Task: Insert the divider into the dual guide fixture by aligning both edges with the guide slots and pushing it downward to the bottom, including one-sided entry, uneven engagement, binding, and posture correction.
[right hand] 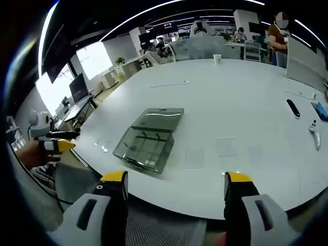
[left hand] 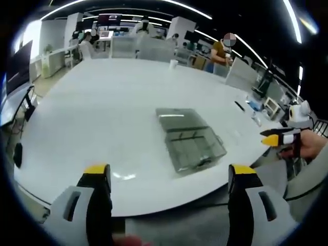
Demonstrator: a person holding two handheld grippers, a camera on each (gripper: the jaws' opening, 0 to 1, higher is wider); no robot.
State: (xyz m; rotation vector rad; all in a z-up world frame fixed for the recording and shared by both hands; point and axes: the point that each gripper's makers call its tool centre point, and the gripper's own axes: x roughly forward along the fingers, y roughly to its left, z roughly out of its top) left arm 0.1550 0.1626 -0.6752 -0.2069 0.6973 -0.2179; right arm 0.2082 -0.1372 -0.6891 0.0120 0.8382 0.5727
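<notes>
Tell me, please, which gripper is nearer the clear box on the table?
About equal, I cannot pick: both the left gripper and right gripper hang off the table's edge, short of the clear box.

clear glossy plastic fixture point(left hand: 188, 139) on smooth white table point(left hand: 102, 118).

A large white table point(left hand: 102, 113) with a rounded edge ran across both views. A clear plastic tray with inner dividers point(left hand: 195, 148) lay on it near the lower centre of the left gripper view, with its flat clear lid point(left hand: 178, 119) touching its far end. In the right gripper view the same tray point(right hand: 144, 147) sat left of centre. A white paper cup point(right hand: 217, 58) stood near the far edge at the top. A dark slim remote-like object point(right hand: 293, 107) and a small white item point(right hand: 313, 129) lay at the right. A long pale strip point(right hand: 168, 83) lay toward the upper left.
</notes>
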